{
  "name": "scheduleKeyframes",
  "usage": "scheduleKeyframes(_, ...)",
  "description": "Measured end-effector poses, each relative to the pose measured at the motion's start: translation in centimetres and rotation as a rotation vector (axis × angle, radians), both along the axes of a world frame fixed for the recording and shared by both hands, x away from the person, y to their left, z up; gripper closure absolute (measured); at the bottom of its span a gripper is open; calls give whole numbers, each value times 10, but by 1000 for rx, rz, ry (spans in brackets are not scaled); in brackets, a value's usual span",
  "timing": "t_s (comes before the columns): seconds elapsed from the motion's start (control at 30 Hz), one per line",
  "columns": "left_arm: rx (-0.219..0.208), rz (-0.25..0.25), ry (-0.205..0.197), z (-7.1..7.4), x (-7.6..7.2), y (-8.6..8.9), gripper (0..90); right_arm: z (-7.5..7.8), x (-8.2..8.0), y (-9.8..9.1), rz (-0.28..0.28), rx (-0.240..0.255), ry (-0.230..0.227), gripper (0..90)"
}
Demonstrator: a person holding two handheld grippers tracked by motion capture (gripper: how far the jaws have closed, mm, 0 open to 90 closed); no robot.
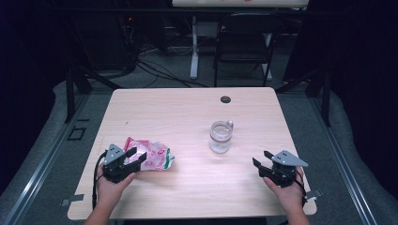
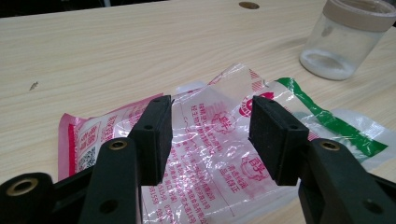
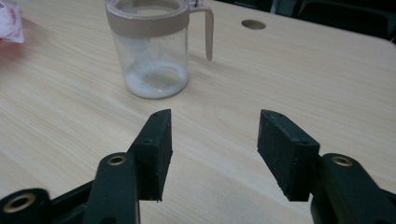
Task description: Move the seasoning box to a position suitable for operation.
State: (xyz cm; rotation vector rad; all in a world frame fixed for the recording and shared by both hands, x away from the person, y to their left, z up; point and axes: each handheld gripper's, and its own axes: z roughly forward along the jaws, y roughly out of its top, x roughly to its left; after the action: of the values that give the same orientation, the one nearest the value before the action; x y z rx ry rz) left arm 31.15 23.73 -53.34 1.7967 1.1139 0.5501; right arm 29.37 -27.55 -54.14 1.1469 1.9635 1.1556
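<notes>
A crumpled plastic packet (image 1: 149,154) printed in pink and green is seen lying flat on the wooden table (image 1: 187,117), at about eight o'clock from the table's middle. The left gripper (image 1: 133,156) is held at the packet's near-left end, its jaws spread apart above the film with nothing pinched between them; in the left gripper view the packet (image 2: 219,135) is seen under and between the jaws. A clear lidded jar (image 1: 220,137) with white powder at its bottom is placed at about three o'clock from the packet, well apart from it. The right gripper (image 1: 260,159) is held near the table's near-right corner, jaws wide apart and empty, with the jar (image 3: 152,46) at twelve o'clock ahead of it. Bare tabletop is left between packet and jar. A round cable hole (image 1: 225,99) is set near the far edge.
</notes>
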Motion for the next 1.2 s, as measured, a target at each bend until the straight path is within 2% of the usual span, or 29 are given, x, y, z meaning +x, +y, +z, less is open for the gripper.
scheduleKeyframes(0.07,-9,0,-3,0,-1,0,495,2,0,2,3,-7,-17,437)
scheduleKeyframes(0.13,-7,-2,-3,1,-2,1,495,2,0,2,6,-12,-14,444)
scheduleKeyframes(0.17,-7,2,-1,1,-2,1,495,3,3,3,10,-11,25,450)
scheduleKeyframes(0.2,-5,1,2,1,-4,2,495,3,3,3,10,-11,25,450)
scheduleKeyframes(0.23,0,1,11,1,-6,3,495,6,6,4,-7,31,44,453)
scheduleKeyframes(0.27,0,1,11,1,-6,3,495,9,8,4,-1,50,25,465)
scheduleKeyframes(0.37,0,1,22,0,-11,5,495,17,13,8,22,55,13,481)
scheduleKeyframes(0.4,7,5,24,0,-13,6,495,19,18,9,29,43,16,492)
scheduleKeyframes(0.43,3,8,18,-1,-15,7,495,22,29,12,63,5,12,540)
scheduleKeyframes(0.47,-1,15,16,0,-19,10,494,23,35,14,69,-20,20,578)
scheduleKeyframes(0.57,2,34,21,0,-26,16,494,24,53,22,103,-46,40,649)
scheduleKeyframes(0.73,7,64,22,-2,-35,24,493,28,80,38,128,-129,7,671)
scheduleKeyframes(0.77,7,64,22,-2,-35,24,493,28,80,38,128,-129,7,671)
scheduleKeyframes(0.8,8,68,23,-2,-36,25,493,28,87,40,136,-133,9,668)
scheduleKeyframes(0.83,6,74,20,-2,-38,26,493,27,101,44,144,-122,30,667)
scheduleKeyframes(0.9,10,81,20,-2,-40,27,493,26,106,44,147,-119,40,668)
scheduleKeyframes(0.97,11,84,17,-2,-41,28,493,21,122,46,144,-112,57,685)
scheduleKeyframes(1.2,15,80,25,-4,-39,27,490,11,139,48,154,-114,105,689)
